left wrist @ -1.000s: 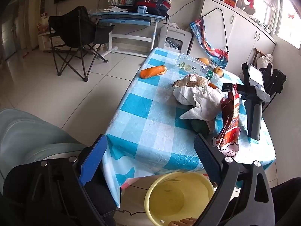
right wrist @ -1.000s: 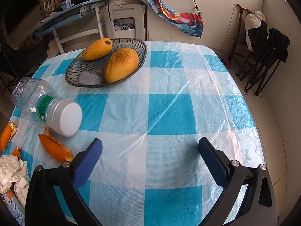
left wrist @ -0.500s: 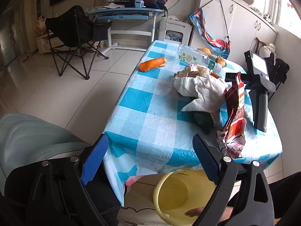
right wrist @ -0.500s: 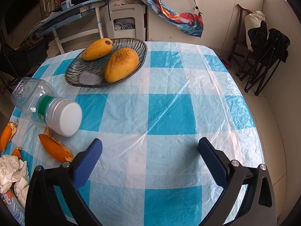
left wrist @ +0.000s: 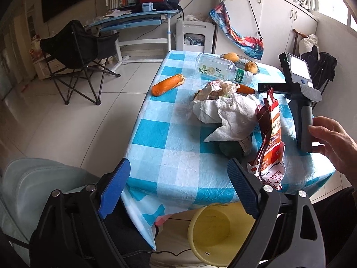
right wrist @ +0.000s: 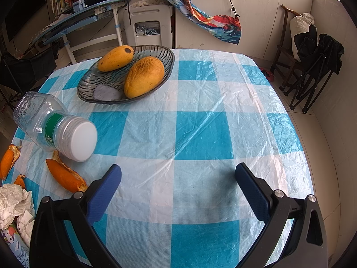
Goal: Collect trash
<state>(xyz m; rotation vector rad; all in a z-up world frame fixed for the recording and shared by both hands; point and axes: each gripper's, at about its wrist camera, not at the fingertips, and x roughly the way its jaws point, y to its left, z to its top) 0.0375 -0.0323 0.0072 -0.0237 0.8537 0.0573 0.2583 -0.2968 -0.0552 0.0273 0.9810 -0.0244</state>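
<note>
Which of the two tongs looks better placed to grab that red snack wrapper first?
Probably the left tongs: open, with the red snack wrapper right beside one finger and the yellow bin below. The right tongs stand open over bare tablecloth.

Crumpled white tissue, upright torn red snack wrapper, orange peels — all on the checked tablecloth
</note>
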